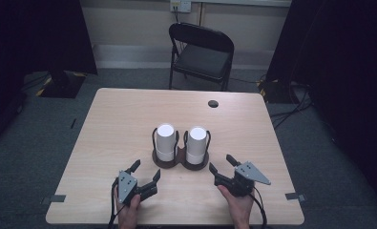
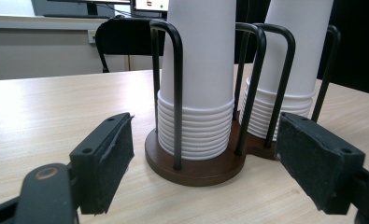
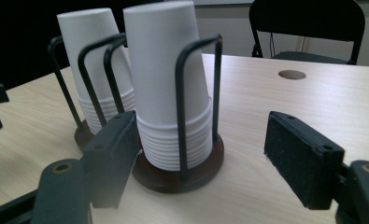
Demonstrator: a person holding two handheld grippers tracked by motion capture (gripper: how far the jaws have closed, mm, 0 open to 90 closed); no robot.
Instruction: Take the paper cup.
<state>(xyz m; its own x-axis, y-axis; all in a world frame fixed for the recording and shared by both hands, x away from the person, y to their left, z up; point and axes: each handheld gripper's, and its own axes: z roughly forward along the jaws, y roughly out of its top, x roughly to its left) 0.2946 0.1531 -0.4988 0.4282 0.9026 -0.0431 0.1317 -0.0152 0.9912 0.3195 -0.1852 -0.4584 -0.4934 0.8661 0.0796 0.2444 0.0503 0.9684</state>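
High view: your left gripper and right gripper both sit with jaws spread wide, holding nothing. The two stacks of upside-down white paper cups in the dark brown round-based wire holder are just ahead of your fingertips, left stack and right stack.

Left gripper view: the left stack stands between and beyond your pads, not touched.

Right gripper view: same deal, the right stack is just past your pads.

Progress: I'd say nothing's grabbed yet, the whole pick is still to do.

Room: bare light wooden table either side of your fingers; watch the black wire loops hugging the cups.
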